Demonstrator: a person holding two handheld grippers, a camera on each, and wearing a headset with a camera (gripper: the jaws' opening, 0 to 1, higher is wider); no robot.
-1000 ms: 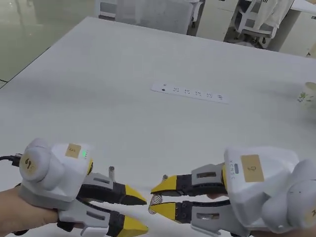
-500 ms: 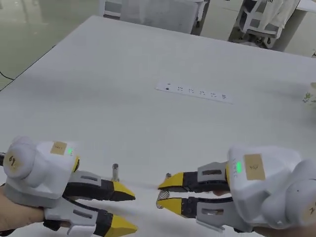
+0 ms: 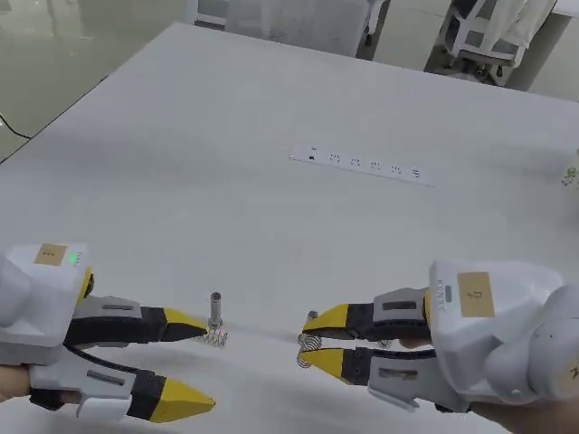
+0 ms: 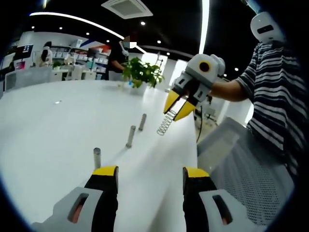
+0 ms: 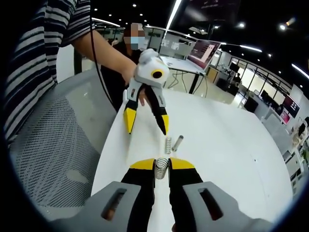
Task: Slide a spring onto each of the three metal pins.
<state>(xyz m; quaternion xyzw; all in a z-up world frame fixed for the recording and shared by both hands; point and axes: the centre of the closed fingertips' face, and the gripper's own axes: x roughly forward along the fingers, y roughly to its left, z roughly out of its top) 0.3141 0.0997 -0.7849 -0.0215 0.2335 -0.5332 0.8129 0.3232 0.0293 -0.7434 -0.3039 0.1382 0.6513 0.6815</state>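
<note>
One spring (image 3: 308, 343) was squeezed tight by the right gripper (image 3: 304, 352) just above the white table (image 3: 271, 108), a pin (image 3: 215, 307) stood nearby, chairs (image 3: 479, 36) stood behind the table, and the left gripper (image 3: 208, 366) pointed sideways with its jaws wide apart.

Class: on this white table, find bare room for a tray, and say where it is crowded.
Free: the white table from its far edge to the white power strip, and the band between that strip and the left gripper and right gripper. Crowded: the near edge, where tongs, grey metal pins and a coiled wire spring gather.
</note>
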